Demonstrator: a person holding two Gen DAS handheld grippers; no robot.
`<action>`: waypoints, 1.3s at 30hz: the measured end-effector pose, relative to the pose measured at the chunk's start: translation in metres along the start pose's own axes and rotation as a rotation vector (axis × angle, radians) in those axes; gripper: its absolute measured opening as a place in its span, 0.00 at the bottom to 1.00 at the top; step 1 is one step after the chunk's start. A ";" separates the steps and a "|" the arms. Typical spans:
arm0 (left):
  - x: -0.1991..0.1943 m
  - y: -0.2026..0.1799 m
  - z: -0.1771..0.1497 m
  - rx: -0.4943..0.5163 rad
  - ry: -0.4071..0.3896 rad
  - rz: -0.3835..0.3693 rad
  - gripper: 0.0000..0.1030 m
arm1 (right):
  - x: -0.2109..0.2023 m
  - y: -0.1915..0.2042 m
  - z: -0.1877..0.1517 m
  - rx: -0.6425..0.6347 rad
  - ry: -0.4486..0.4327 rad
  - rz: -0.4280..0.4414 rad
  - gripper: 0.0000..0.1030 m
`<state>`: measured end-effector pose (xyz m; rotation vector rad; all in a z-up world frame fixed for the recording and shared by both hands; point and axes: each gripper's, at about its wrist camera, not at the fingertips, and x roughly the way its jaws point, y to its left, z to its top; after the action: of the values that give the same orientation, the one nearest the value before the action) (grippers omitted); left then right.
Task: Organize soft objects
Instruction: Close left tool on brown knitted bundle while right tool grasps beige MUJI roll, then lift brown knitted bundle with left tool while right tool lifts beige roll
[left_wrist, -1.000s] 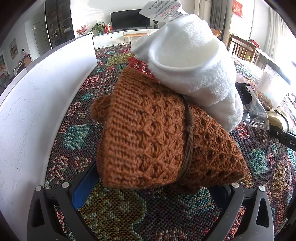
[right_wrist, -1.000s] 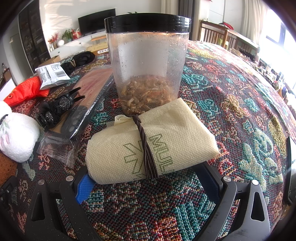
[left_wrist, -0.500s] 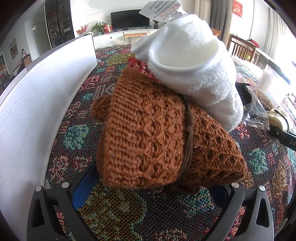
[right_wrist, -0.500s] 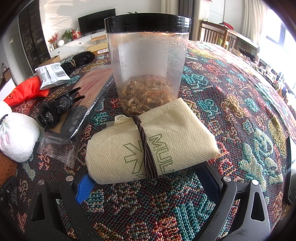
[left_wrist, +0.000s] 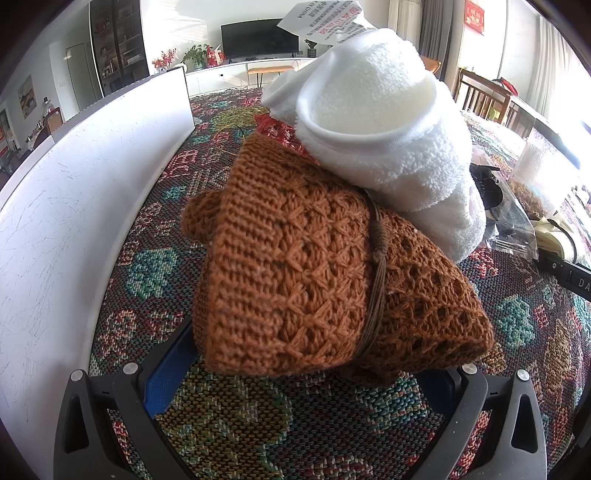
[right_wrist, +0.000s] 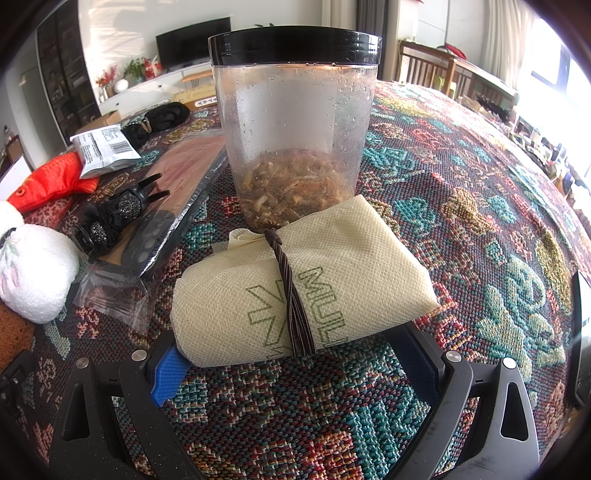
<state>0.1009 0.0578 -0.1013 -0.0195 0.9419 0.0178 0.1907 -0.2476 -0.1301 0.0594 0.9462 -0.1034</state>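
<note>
Nothing has shifted over the last second: both views match the earlier ones, so I judge I am paused before any pickup and the sorting has yet to start.

My left hand-held gripper (left_wrist: 295, 384) stands released, fingers spread either side of the one rust knitted bundle (left_wrist: 325, 280), which lies on the counter (left_wrist: 236, 424) just right of the white tray (left_wrist: 74, 221). One white fluffy roll (left_wrist: 388, 147) leans on the bundle's far side, away from the tray.

My right hand-held gripper (right_wrist: 295, 373) is likewise released around the one cream cloth roll (right_wrist: 295, 295), farther from the tray, touching the one lidded jar (right_wrist: 295, 125). Between jar and tray I count one black hair claw (right_wrist: 118, 214), one red fish toy (right_wrist: 51, 177) and one white packet (right_wrist: 103, 147).
</note>
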 end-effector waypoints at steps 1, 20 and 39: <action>0.000 0.000 0.000 0.000 0.000 0.000 1.00 | 0.000 0.000 0.000 0.000 0.000 0.000 0.95; -0.005 0.002 -0.005 0.044 0.017 -0.037 1.00 | 0.000 0.000 0.000 0.000 0.000 0.000 0.95; -0.028 -0.015 0.020 0.046 -0.036 -0.010 0.96 | 0.001 0.001 0.001 -0.001 0.000 0.000 0.95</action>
<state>0.1011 0.0430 -0.0669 0.0183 0.9065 -0.0124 0.1917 -0.2471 -0.1304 0.0590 0.9459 -0.1027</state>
